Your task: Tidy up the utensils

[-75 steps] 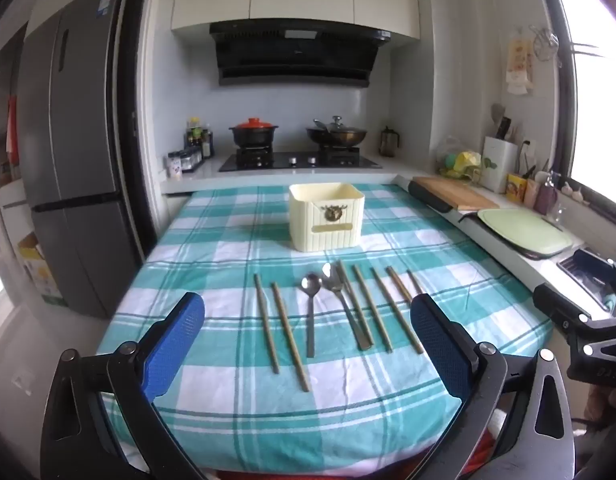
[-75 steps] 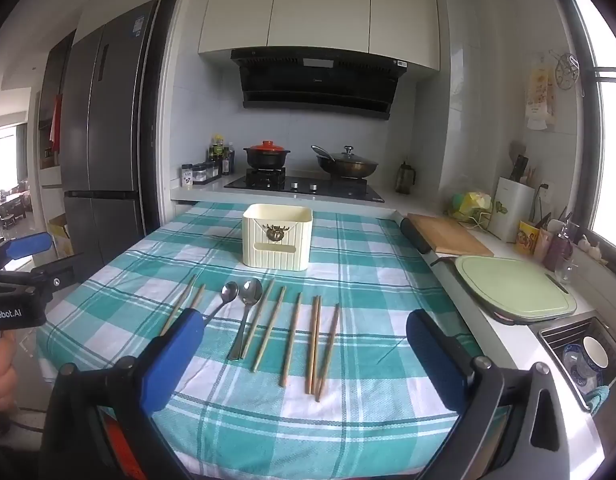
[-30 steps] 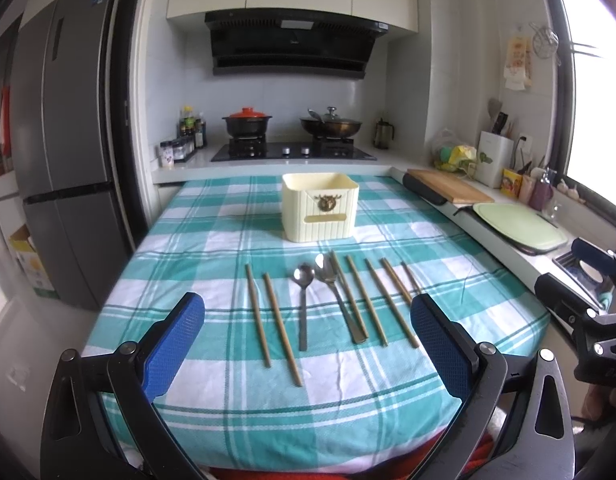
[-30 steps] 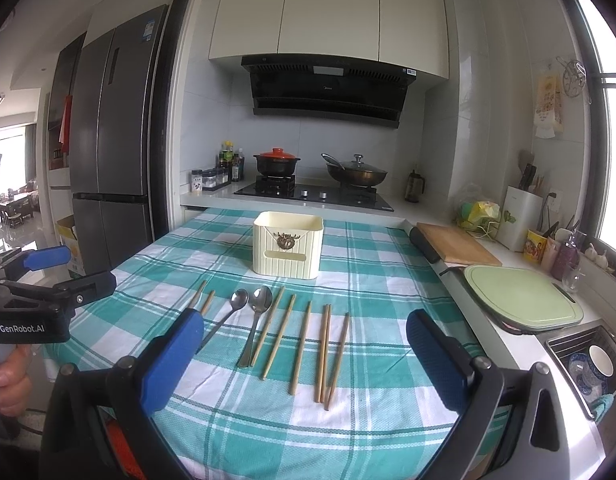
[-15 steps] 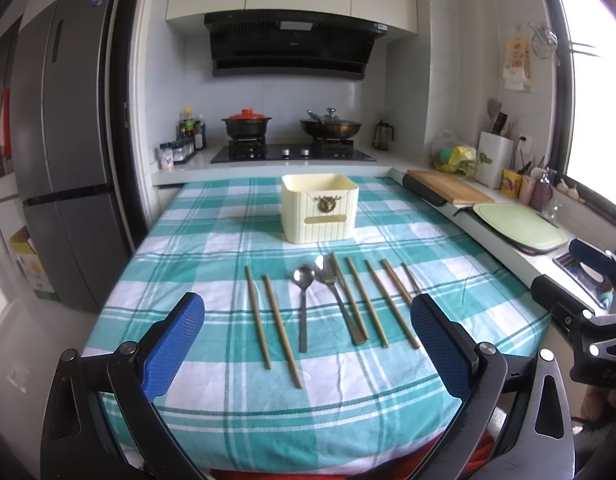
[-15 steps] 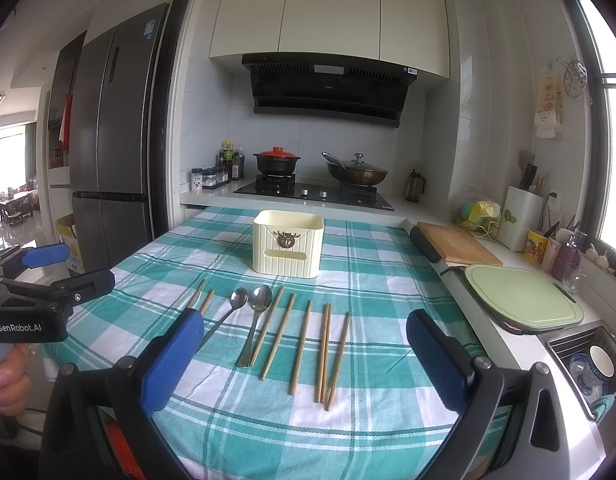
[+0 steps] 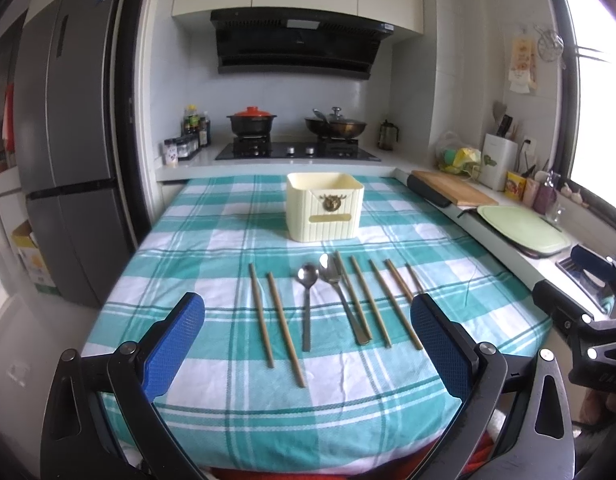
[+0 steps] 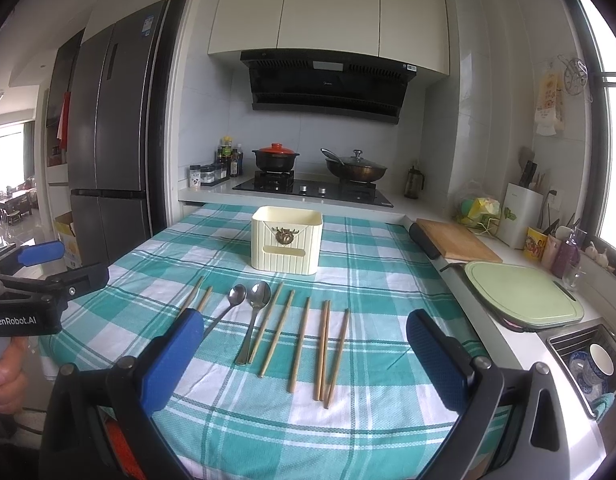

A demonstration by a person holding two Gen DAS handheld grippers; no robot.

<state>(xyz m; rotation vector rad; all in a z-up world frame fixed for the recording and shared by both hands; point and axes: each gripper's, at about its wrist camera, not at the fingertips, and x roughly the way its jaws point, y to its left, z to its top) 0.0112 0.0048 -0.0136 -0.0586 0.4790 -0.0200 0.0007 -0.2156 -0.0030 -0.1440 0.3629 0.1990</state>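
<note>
Several wooden chopsticks [image 7: 281, 328] [image 8: 301, 343] and two metal spoons [image 7: 307, 300] [image 8: 253, 320] lie in a row on the teal checked tablecloth [image 7: 236, 380]. A cream utensil box [image 7: 324, 206] [image 8: 286, 244] stands upright behind them. My left gripper [image 7: 308, 352] is open and empty, held above the table's near edge in front of the row. My right gripper [image 8: 304, 364] is open and empty, above the near right part of the table. Each gripper shows at the edge of the other's view [image 7: 588, 300] [image 8: 40, 276].
A counter runs along the right with a wooden board [image 8: 458, 242], a green cutting board [image 8: 522, 294] and a sink with dishes [image 8: 588, 364]. A stove with a red-lidded pot [image 7: 251, 120] and a pan stands behind the table. A fridge [image 7: 68, 140] is at the left.
Both views have shifted slightly, with the table a little lower and farther than 2.5 s ago. The utensils and box have not moved. Both grippers stay open.
</note>
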